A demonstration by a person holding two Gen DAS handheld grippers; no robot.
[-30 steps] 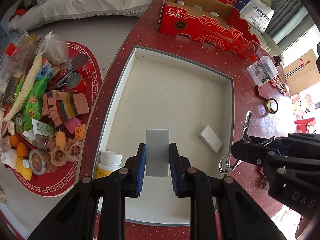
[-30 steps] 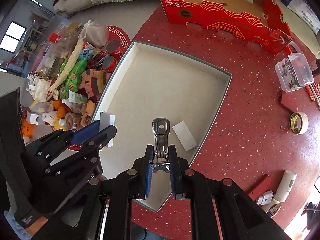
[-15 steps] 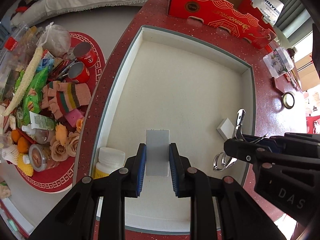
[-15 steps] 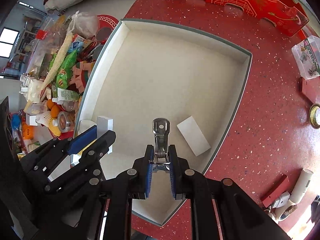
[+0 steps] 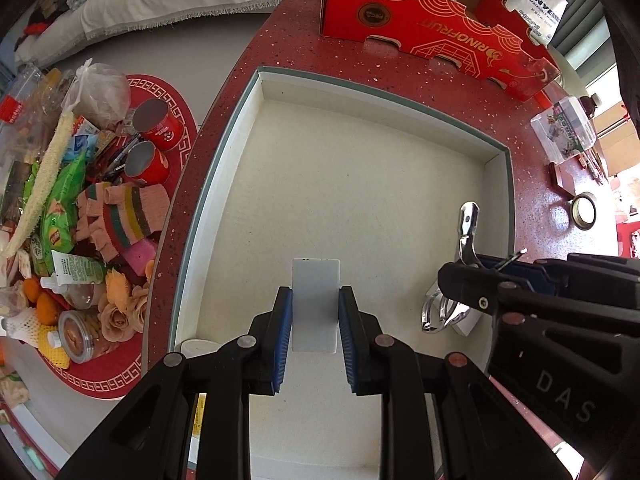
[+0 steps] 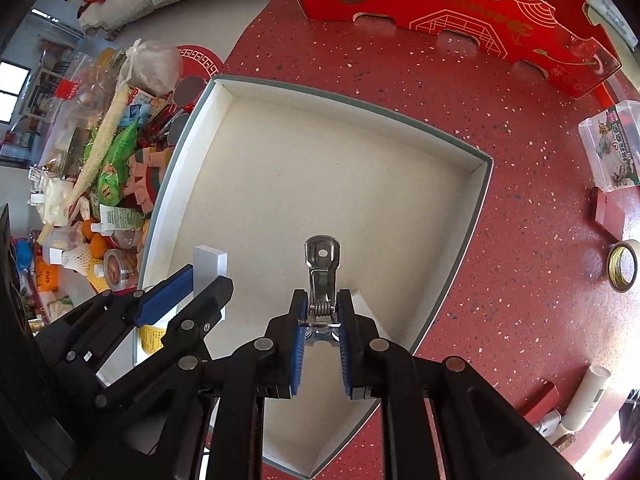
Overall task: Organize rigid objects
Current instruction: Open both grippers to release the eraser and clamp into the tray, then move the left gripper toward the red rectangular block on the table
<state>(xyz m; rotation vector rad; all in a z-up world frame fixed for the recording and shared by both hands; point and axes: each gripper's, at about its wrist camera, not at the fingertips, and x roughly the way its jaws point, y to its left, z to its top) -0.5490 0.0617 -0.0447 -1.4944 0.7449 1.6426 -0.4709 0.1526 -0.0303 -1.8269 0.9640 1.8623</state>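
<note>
My left gripper is shut on a flat white block and holds it over the near part of a shallow white tray. My right gripper is shut on a metal spring clip and holds it over the tray's near right part. In the left wrist view the clip and the right gripper sit at the right. In the right wrist view the left gripper and its block sit at the left. A second white block lies in the tray, mostly hidden behind the right gripper.
The tray stands on a red speckled table. A red cardboard box stands behind it. A clear plastic box and a tape roll lie to the right. A white bottle cap shows in the tray's near left corner. Clutter fills the floor at left.
Both grippers have moved forward over the tray with their objects still held. The second white block has passed behind the right gripper.
</note>
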